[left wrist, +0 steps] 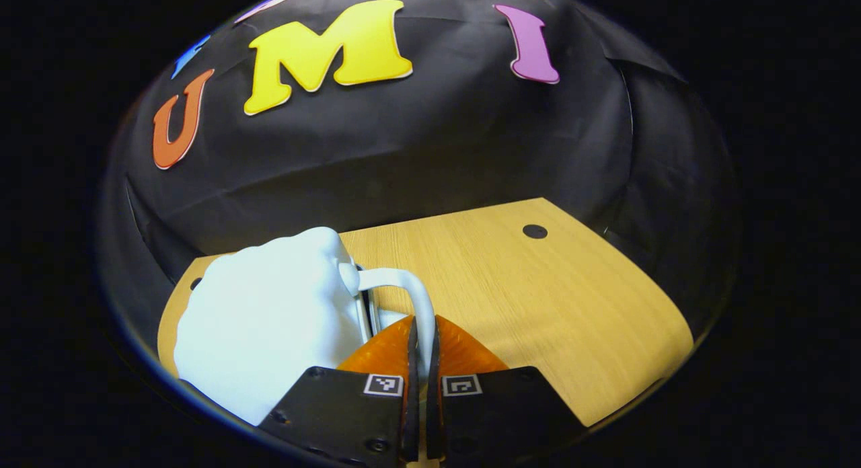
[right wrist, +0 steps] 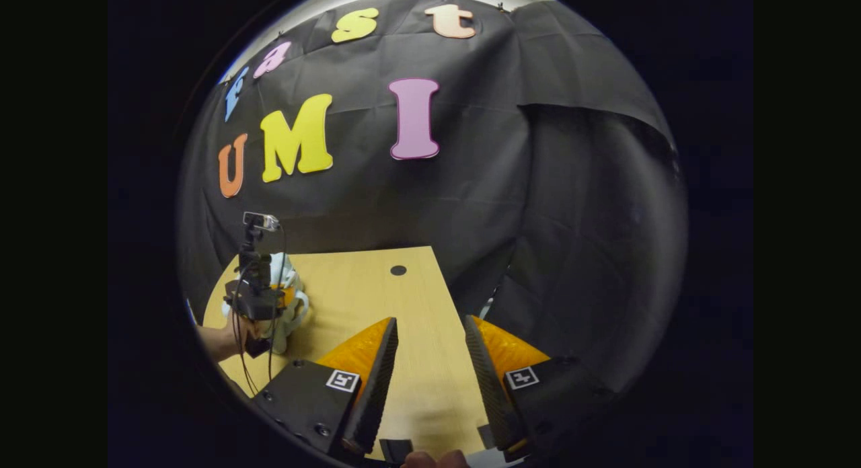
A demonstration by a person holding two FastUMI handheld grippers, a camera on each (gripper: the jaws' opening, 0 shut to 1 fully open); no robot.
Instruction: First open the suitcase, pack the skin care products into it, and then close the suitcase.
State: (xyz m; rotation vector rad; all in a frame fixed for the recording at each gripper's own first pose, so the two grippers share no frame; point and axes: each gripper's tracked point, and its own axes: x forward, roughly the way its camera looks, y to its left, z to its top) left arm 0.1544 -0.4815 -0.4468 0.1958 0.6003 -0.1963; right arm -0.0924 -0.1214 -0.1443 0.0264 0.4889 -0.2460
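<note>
A small pale suitcase (left wrist: 269, 327) stands on the wooden table (left wrist: 538, 300) at the left of the left gripper view. Its white handle (left wrist: 410, 283) arches out to the right and runs down between the fingers of my left gripper (left wrist: 422, 347), which is shut on it. In the right gripper view the same suitcase (right wrist: 286, 269) is far off at the table's left side, with the left gripper (right wrist: 282, 298) against it and a hand (right wrist: 218, 340) holding that gripper. My right gripper (right wrist: 430, 360) hovers open above bare table with nothing between its fingers.
The table (right wrist: 363, 293) has a small dark round hole (left wrist: 535, 231) near its far edge, also seen in the right gripper view (right wrist: 398, 270). Black cloth walls close in behind and to the right of the table. Cables hang from the left gripper's body (right wrist: 255, 300).
</note>
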